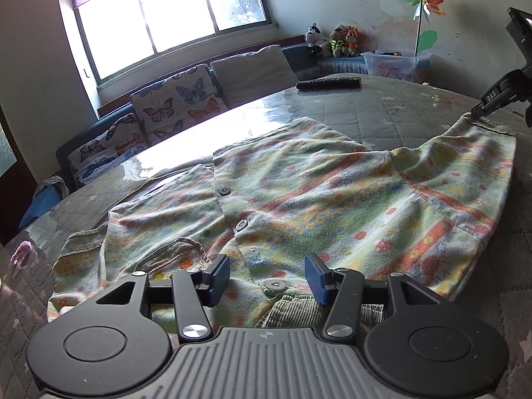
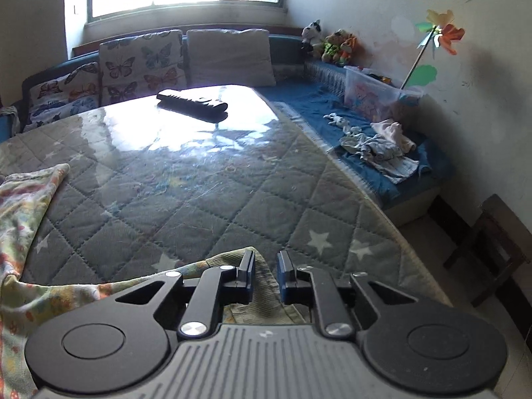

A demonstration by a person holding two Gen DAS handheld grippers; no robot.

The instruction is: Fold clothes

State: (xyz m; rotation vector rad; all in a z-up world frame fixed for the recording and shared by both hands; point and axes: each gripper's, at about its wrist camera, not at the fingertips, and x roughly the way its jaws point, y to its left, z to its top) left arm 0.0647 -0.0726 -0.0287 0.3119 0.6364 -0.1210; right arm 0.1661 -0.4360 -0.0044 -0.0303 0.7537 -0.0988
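A small button-front shirt (image 1: 299, 193) with a pastel striped print lies spread on the quilted table cover (image 1: 365, 113). My left gripper (image 1: 267, 279) hovers open over its near edge. A button (image 1: 274, 286) and a corduroy trim show between the blue pads, and neither pad touches them. At the right, the shirt's sleeve rises to my right gripper (image 1: 475, 114), which pinches the olive cuff. In the right wrist view the right gripper (image 2: 266, 276) has its jaws nearly together with the cuff (image 2: 229, 259) between them. The rest of the shirt (image 2: 20, 206) trails off to the left.
A black remote (image 2: 193, 103) lies at the table's far side. Beyond it a sofa holds butterfly cushions (image 2: 133, 66). To the right, a blue bench carries a heap of small clothes (image 2: 382, 153) and a clear plastic box (image 2: 375, 93). A dark stool (image 2: 492, 246) stands on the floor.
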